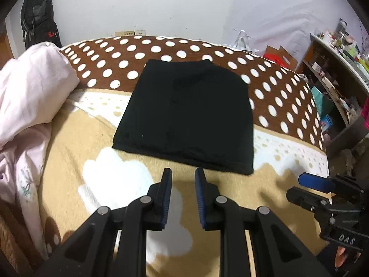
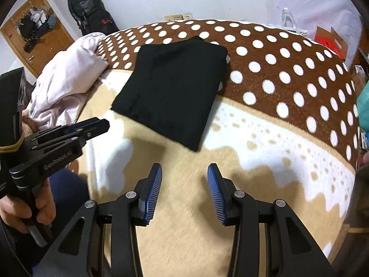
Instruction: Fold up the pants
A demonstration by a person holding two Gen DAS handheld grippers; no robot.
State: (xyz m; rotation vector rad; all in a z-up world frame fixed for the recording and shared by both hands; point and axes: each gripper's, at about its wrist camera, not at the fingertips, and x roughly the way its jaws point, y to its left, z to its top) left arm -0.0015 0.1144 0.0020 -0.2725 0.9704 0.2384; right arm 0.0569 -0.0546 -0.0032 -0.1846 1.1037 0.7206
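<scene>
The black pants (image 1: 186, 113) lie folded into a flat rectangle on the bed blanket (image 1: 69, 161); in the right wrist view the pants (image 2: 173, 85) sit ahead and left of centre. My left gripper (image 1: 183, 173) hovers just short of the pants' near edge, jaws apart with nothing between them. My right gripper (image 2: 184, 168) is also open and empty, over the tan part of the blanket (image 2: 184, 230). Each gripper shows in the other's view: the right gripper (image 1: 299, 185) at the right, the left gripper (image 2: 101, 123) at the left, held by a hand (image 2: 20, 207).
A pink quilt (image 1: 30, 92) is bunched at the bed's left side. A black backpack (image 1: 39, 16) leans on the wall behind. Cluttered shelves (image 1: 334, 69) stand to the right, and a wooden door (image 2: 39, 37) shows at the far left.
</scene>
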